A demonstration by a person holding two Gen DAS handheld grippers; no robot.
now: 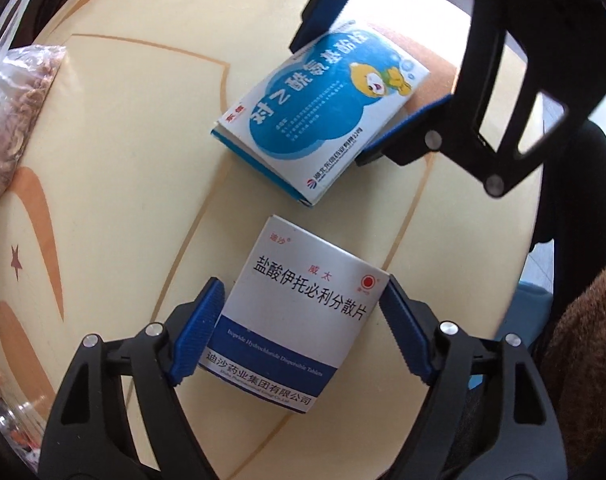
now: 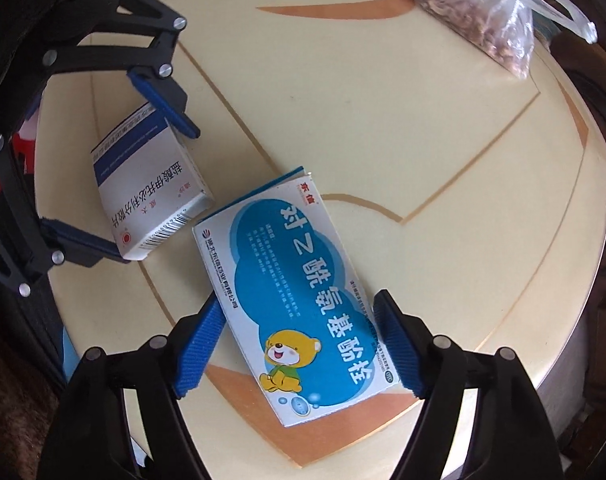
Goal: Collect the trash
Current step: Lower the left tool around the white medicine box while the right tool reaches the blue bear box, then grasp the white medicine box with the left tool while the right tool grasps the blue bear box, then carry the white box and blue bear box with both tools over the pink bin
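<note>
Item one: a white-and-grey cardboard medicine box with a blue band and black Chinese lettering (image 1: pixel 299 320), closed, lying flat on its broad face. In the left wrist view it occupies the 6 o'clock area, its blue band end nearest the camera; in the right wrist view (image 2: pixel 151 200) it sits toward 9 o'clock, barcode side showing.

Item two: a flat blue-and-white cardboard medicine box printed with a yellow cartoon bear (image 2: pixel 299 300), also lying face up, its far end flap slightly lifted. It lies just beside item one, at its 1 o'clock in the left wrist view (image 1: pixel 323 108), not clearly touching.
</note>
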